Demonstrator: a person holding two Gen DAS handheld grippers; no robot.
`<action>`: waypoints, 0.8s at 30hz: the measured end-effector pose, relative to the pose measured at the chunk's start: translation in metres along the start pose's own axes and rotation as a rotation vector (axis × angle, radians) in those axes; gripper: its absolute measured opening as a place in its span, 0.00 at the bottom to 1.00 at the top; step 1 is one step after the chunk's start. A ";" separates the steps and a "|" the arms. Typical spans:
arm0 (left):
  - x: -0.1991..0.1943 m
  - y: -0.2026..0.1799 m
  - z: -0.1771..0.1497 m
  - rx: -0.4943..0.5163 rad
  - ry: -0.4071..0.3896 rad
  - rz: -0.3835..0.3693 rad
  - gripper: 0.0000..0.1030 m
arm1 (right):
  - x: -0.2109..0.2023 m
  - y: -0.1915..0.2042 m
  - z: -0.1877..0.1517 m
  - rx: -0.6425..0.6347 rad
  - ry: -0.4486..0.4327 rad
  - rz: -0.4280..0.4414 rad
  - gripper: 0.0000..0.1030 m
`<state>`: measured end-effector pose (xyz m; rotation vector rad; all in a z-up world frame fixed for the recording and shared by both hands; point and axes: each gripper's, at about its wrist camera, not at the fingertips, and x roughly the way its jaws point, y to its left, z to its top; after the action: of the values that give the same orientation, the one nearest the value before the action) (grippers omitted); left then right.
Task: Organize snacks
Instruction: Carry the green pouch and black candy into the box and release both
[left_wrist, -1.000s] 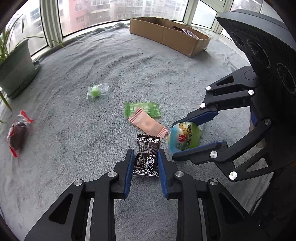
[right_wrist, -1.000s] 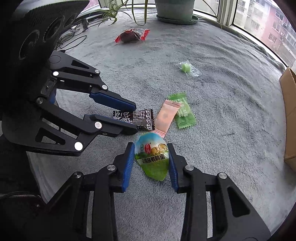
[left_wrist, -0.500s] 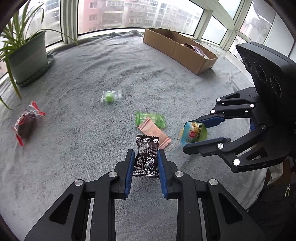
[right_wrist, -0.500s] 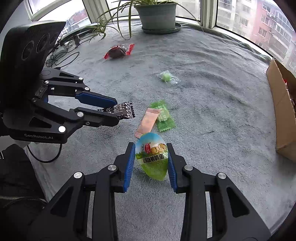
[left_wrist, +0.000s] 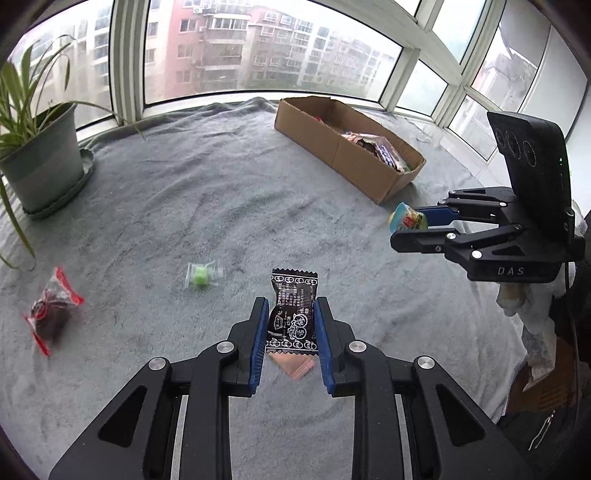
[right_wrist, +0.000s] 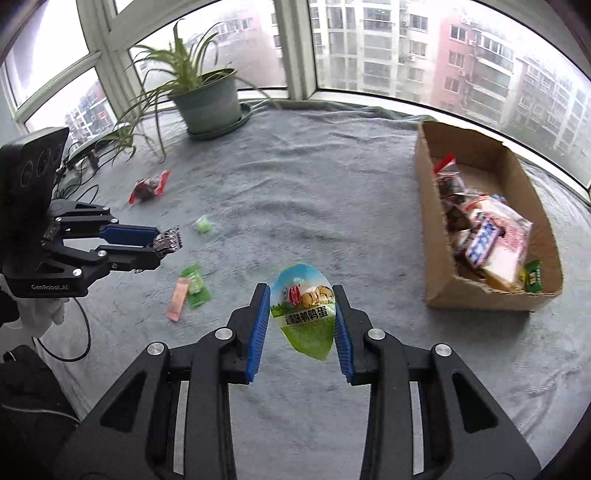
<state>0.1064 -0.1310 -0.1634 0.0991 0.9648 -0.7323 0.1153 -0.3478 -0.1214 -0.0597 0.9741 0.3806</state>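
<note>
Inside cardboard box (right_wrist: 437, 291), assorted snack packets (right_wrist: 491, 240)

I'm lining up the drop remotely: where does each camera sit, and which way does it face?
Left wrist: on the left gripper, looking down past its black packet at the blanket toward the box; right gripper shows.
Right wrist: on the right gripper, over its egg pack, facing box and plant; left gripper shows.
Shared: box, plant, loose snacks.

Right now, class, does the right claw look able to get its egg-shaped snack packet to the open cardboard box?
Probably yes: only bare grey blanket lies between the right claw and the open-topped cardboard box.
</note>
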 end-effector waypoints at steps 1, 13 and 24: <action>0.001 -0.002 0.006 0.003 -0.008 -0.003 0.22 | -0.004 -0.010 0.003 0.011 -0.010 -0.018 0.33; 0.025 -0.020 0.081 0.039 -0.076 -0.029 0.22 | -0.037 -0.114 0.032 0.120 -0.087 -0.188 0.33; 0.060 -0.051 0.160 0.087 -0.132 -0.045 0.22 | -0.028 -0.177 0.042 0.190 -0.086 -0.262 0.33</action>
<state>0.2102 -0.2628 -0.1046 0.1043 0.8120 -0.8121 0.1946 -0.5115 -0.0957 0.0017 0.9002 0.0482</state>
